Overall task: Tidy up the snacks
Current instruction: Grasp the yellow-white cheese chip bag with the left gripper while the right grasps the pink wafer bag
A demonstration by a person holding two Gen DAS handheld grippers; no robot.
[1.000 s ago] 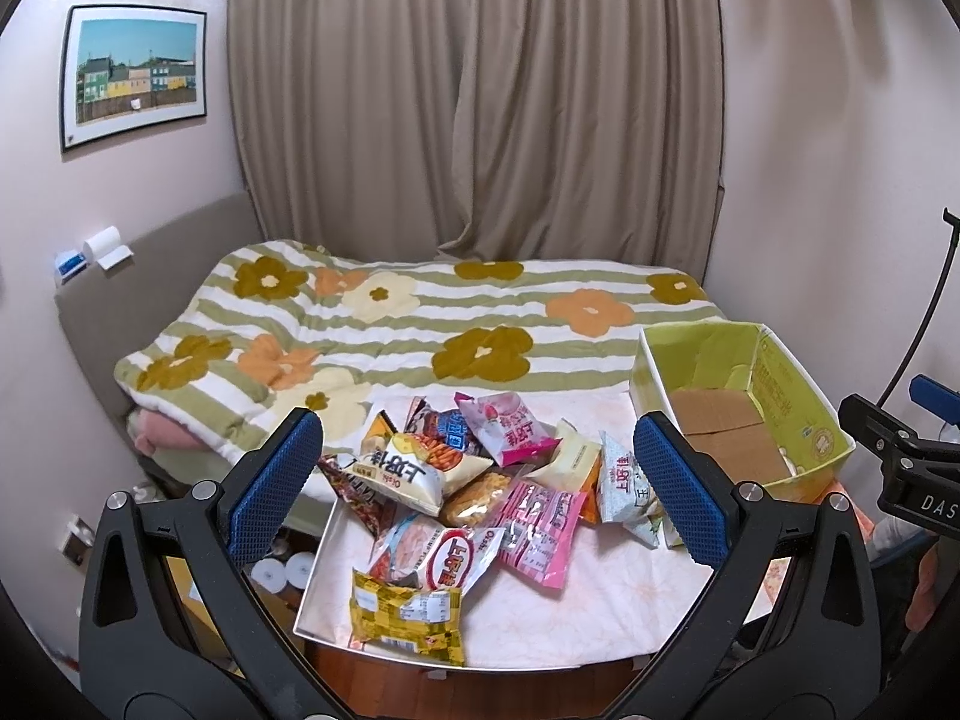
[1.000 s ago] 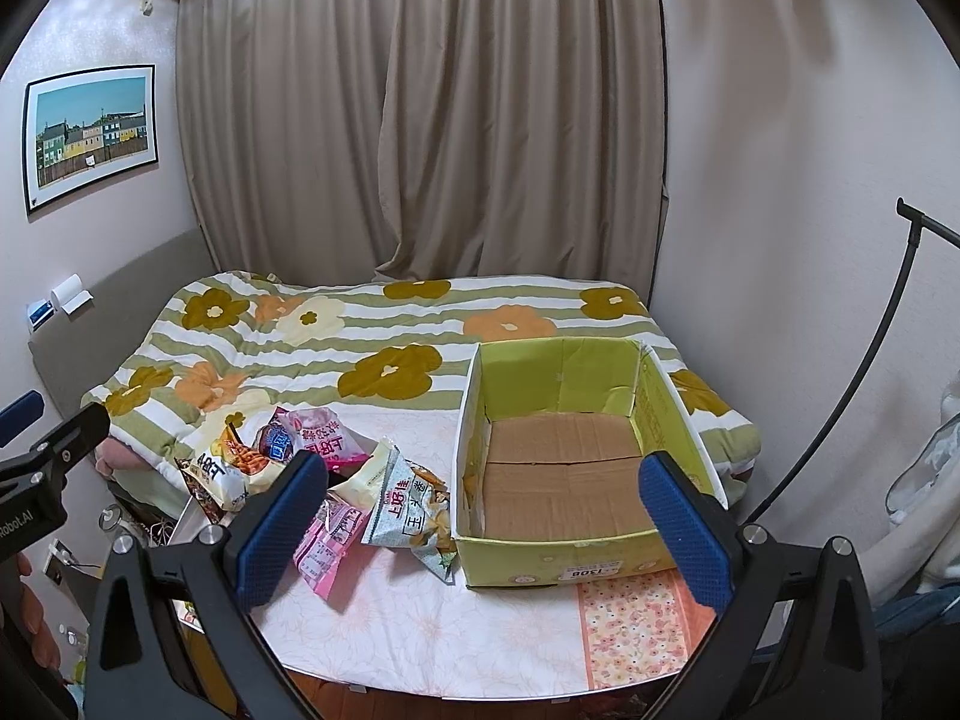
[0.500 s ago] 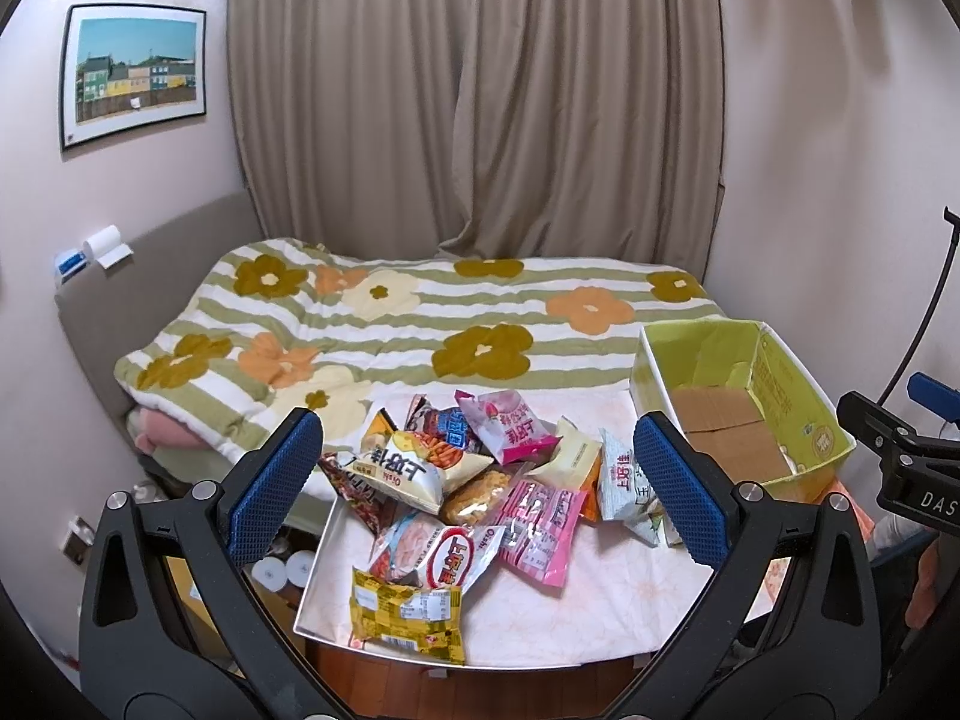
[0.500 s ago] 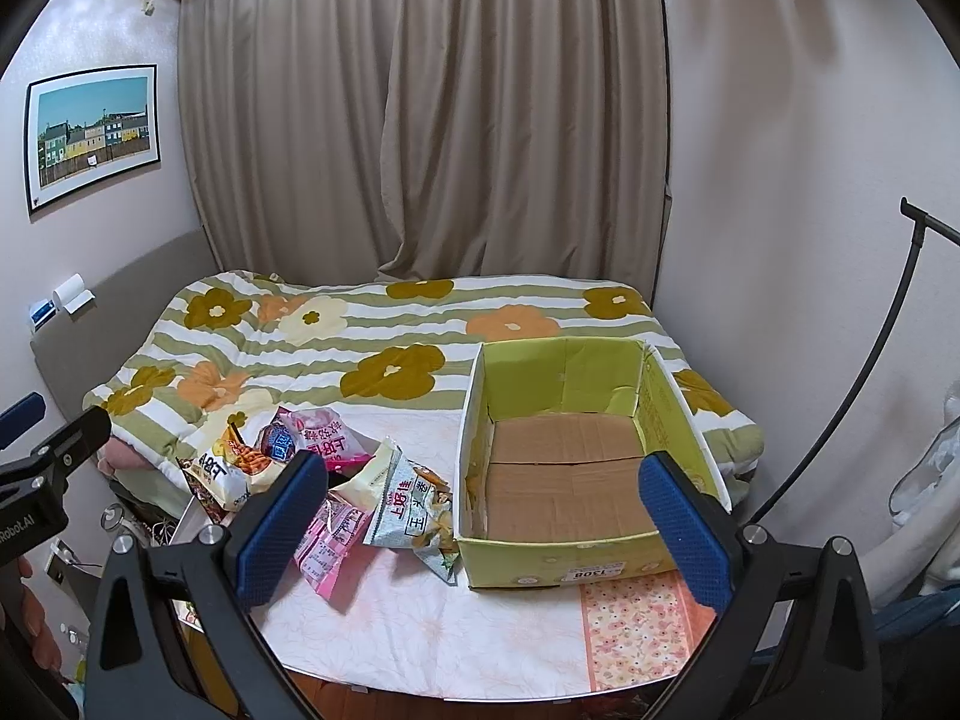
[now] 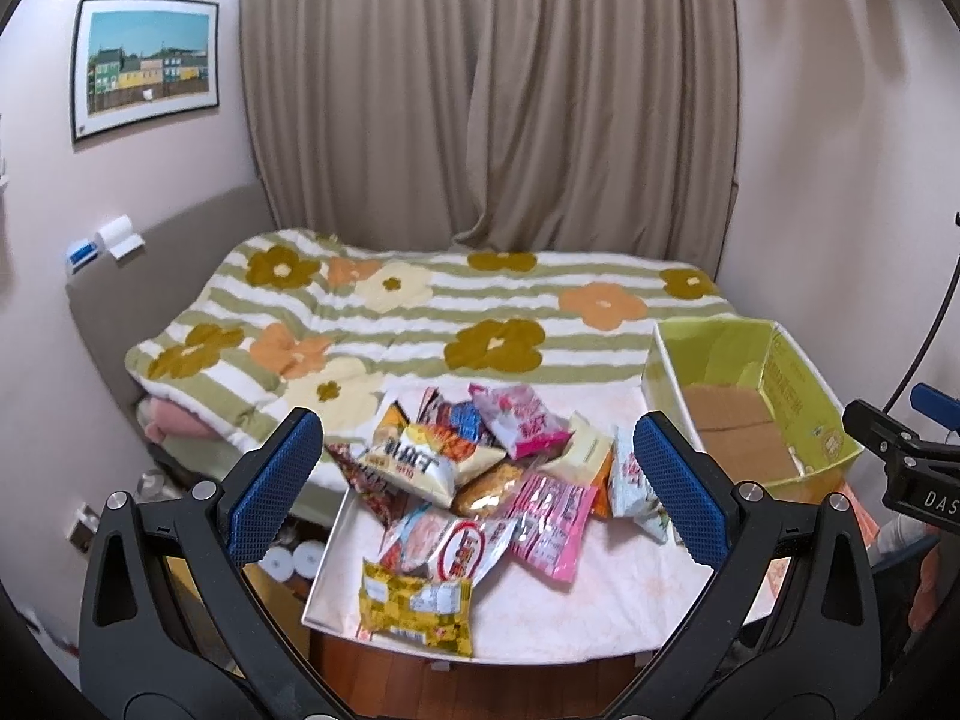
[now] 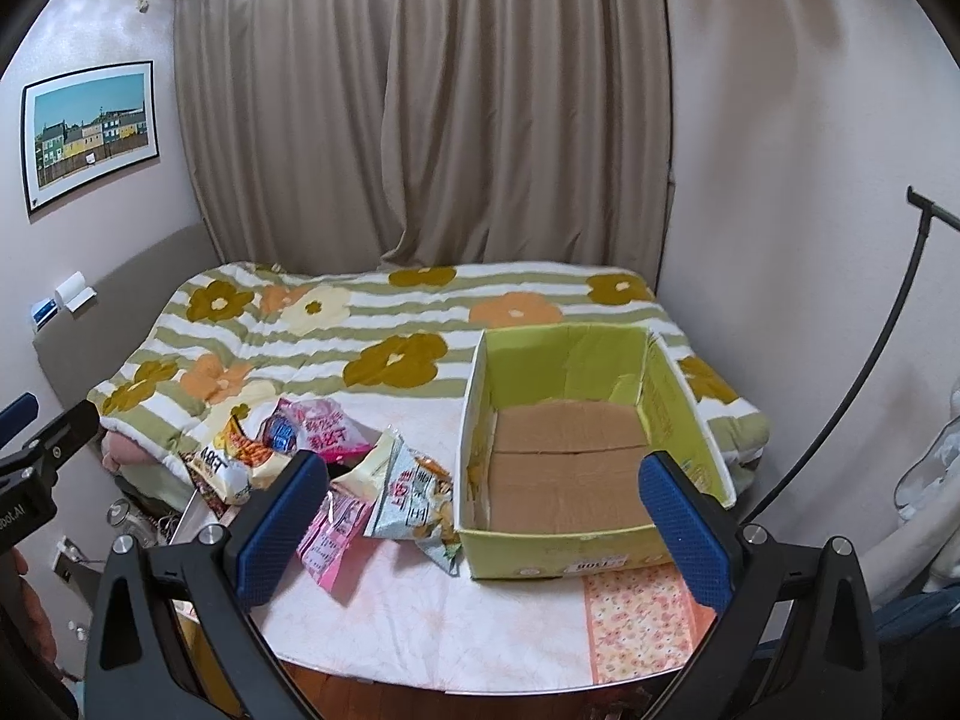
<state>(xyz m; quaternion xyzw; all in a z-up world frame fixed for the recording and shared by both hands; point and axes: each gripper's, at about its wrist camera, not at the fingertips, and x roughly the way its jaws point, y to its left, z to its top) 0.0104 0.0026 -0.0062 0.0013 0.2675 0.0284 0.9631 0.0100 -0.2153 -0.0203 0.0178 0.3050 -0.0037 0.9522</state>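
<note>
A pile of snack bags (image 5: 480,480) lies on the left part of the table (image 5: 600,612); a yellow bag (image 5: 414,606) is nearest the front edge and a pink bag (image 5: 549,510) lies beside it. An empty green cardboard box (image 6: 570,450) stands on the right of the table; in the left wrist view the box (image 5: 744,408) is at the right. My left gripper (image 5: 480,486) is open and empty, held above and in front of the pile. My right gripper (image 6: 486,522) is open and empty, in front of the box.
A bed with a flowered striped blanket (image 5: 420,324) runs behind the table. Curtains (image 5: 480,90) hang at the back. A black stand (image 6: 870,390) leans at the right wall. Items sit on the floor left of the table (image 5: 288,558).
Both grippers have shifted only slightly; the scene sits a touch lower in the right wrist view. Nothing was grasped or moved.
</note>
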